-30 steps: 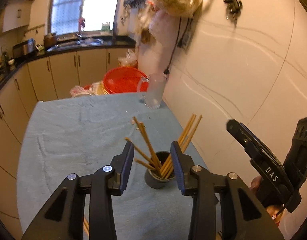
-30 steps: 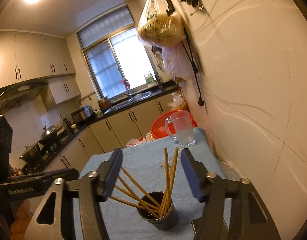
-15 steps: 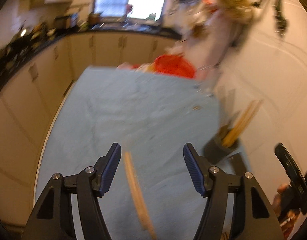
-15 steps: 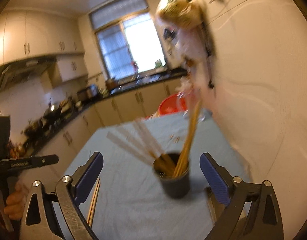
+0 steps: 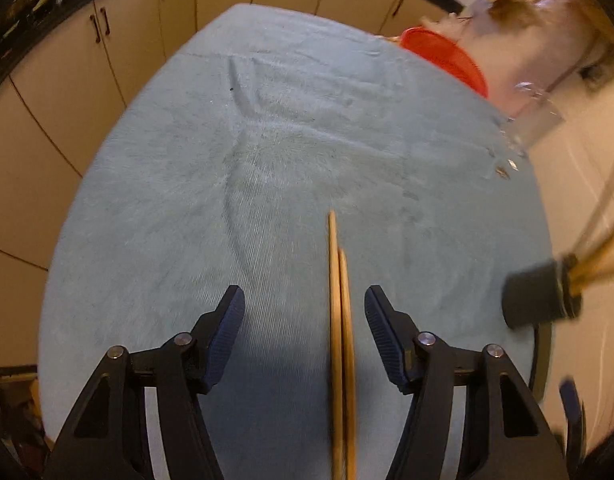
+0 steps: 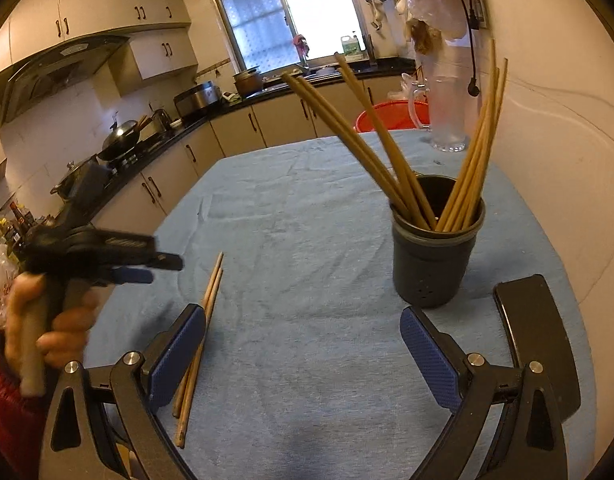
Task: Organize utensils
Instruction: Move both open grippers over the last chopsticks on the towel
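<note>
A: Item one, left hand-held gripper (image 5: 303, 320)?

B: I see its two blue-padded jaws partly apart, pointing steeply down at the desk. A pair of loose tan wooden chopsticks (image 5: 339, 320) lies side by side on the cloth between the jaws, nearer the right-hand pad; neither pad touches them. Nothing is gripped.

A: Item two, right hand-held gripper (image 6: 303, 344)?

B: Jaws at their widest, nothing between them but cloth. It holds nothing. In its view the same loose pair runs past its left-hand pad, partly hidden behind that pad.

A: Item three, container?

B: Dark grey round plastic utensil holder (image 6: 435, 256), upright, ahead of the right gripper's right-hand pad. In the left wrist view it sits well off to the right, blurred. It holds a bundle of tan wooden chopsticks (image 6: 391, 160), fanned into a left-leaning group and a right-leaning group.

A: Item four, surface?

B: Desk covered with a light blue terry cloth (image 5: 307, 140), rumpled in places.

A: Sundries?

B: A flat black rectangular slab (image 6: 535, 336) lies just right of the right gripper. A clear glass mug (image 6: 447, 112) and a red plastic basin (image 6: 391, 116) stand at the far edge. A hand with a red sleeve (image 6: 55, 320) grips the left gripper's handle.
</note>
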